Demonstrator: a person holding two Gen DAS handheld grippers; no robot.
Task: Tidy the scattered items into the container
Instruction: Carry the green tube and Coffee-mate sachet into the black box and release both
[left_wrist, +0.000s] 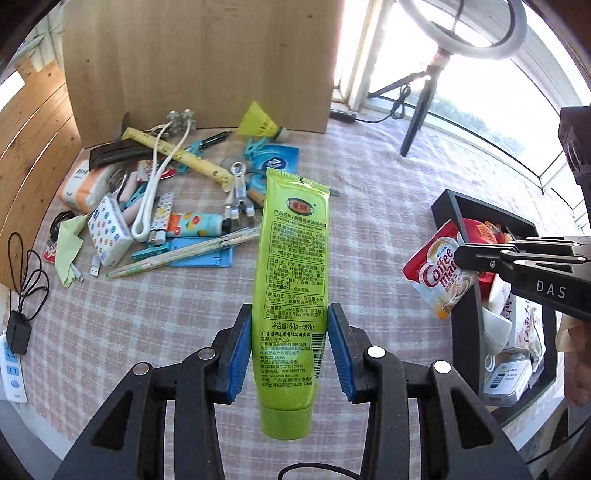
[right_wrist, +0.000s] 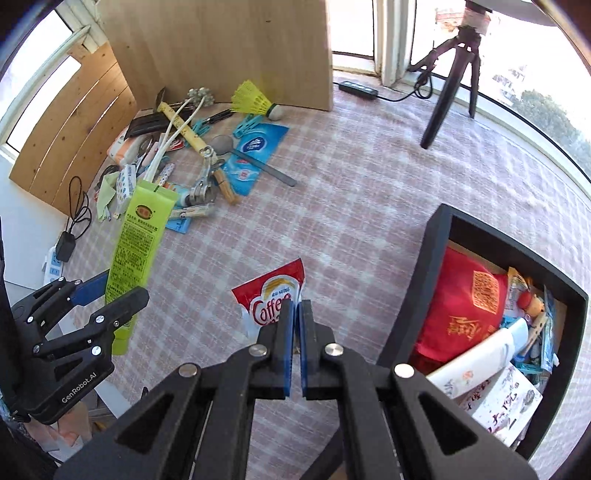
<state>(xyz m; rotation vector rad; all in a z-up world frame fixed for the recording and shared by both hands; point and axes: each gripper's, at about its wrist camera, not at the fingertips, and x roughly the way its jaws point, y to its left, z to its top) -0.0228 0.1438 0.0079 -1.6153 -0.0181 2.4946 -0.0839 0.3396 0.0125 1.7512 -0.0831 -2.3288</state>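
Left hand-held gripper (left_wrist: 289, 349): blue pads clamped on lower body of the green tube (left_wrist: 293, 280), jaws about half apart w/ the tube filling the gap. Tube is off the tabletop (left_wrist: 369, 177), carried in air. Long axis runs straight along the fingers: cap end back toward the camera, flat crimped end pointing away, toward the pile at the tabletop's far-left corner.

Right hand-held gripper (right_wrist: 297, 321): jaws pinched fully together on edge of the Coffee-mate sachet (right_wrist: 271, 295). Sachet also in air, red top corner pointing away from the fingers, roughly along them. In the left wrist view it hangs just beside the near-left wall of the black container (left_wrist: 454, 210).

Step in hand, by my read: transport. Both items picked, both on the way to the container at the tabletop's right edge, already well filled (red pouch (right_wrist: 461, 306), booklets, misc).

Next move calls for: bring each gripper over the open box, past the wall, then release. Sachet is closer, prob goes first. Tube is long, so likely needs laying along the box's longer side or tipping in crimp-first, else it may perch on the rim or on the contents. Plenty of clutter remains in the far-left corner, e.g. yellow shuttlecock (left_wrist: 258, 123).
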